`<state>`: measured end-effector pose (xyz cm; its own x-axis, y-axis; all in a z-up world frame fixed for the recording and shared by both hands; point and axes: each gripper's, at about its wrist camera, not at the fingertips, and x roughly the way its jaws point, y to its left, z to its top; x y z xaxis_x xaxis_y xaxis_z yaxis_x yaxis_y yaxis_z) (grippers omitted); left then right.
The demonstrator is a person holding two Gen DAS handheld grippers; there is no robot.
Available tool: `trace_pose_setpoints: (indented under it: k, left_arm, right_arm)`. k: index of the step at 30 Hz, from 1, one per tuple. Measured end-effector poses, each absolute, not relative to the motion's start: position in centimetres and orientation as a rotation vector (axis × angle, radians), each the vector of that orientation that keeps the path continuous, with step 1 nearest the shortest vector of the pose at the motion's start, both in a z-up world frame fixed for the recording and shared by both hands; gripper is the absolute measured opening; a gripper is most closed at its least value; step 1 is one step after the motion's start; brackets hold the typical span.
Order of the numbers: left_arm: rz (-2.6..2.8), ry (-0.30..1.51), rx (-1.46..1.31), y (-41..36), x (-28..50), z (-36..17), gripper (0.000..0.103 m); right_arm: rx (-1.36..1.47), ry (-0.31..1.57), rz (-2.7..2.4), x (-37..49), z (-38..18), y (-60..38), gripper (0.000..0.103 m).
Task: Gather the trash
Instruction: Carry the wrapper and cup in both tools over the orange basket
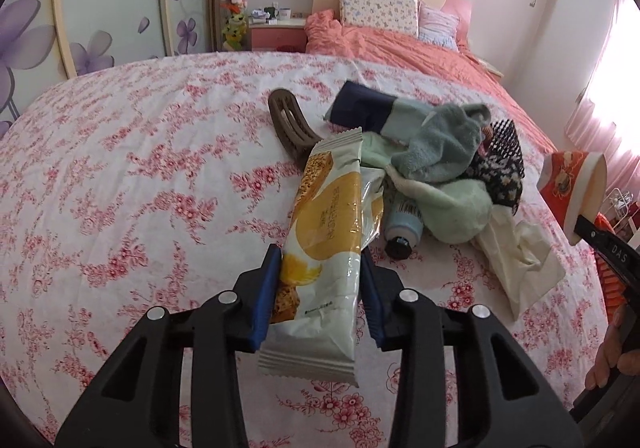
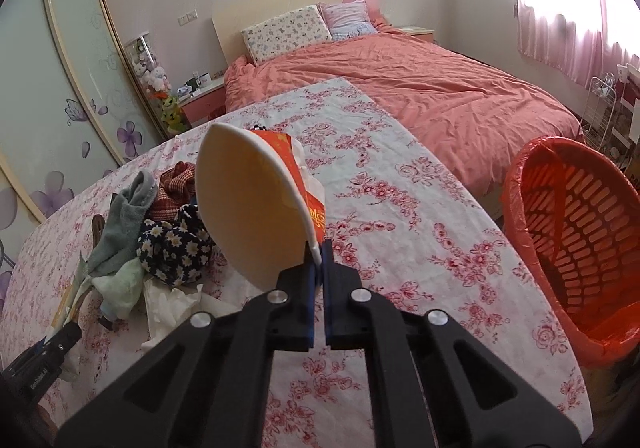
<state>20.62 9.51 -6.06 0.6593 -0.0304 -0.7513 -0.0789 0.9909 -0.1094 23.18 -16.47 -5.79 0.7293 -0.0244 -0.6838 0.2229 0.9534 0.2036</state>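
My left gripper is shut on a white and yellow snack wrapper and holds it above the floral tablecloth. My right gripper is shut on the rim of a red paper noodle cup, held tilted above the table; the cup also shows at the right edge of the left wrist view. A red basket lined with a red bag stands beside the table at the right. A crumpled white tissue and a small bottle lie by the pile.
A pile of socks and cloths lies on the table with a brown hair clip and a black brush. A bed with a pink cover stands behind the table. A wardrobe is at the left.
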Motion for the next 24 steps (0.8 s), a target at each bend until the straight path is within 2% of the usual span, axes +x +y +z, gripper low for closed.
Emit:
trace_pose_setpoints:
  k: [13,24]
  left_arm:
    - [0.014,0.756,-0.15,9.3,18.8,-1.9,0.039]
    - [-0.162,0.708,-0.12,2.2,18.4,1.1,0.039]
  right_arm:
    - [0.29,0.688,-0.148,19.8,-3.6,-18.1,0.004]
    - [0.318,0.621,-0.191,15.7,-1.0,-21.1,0.004]
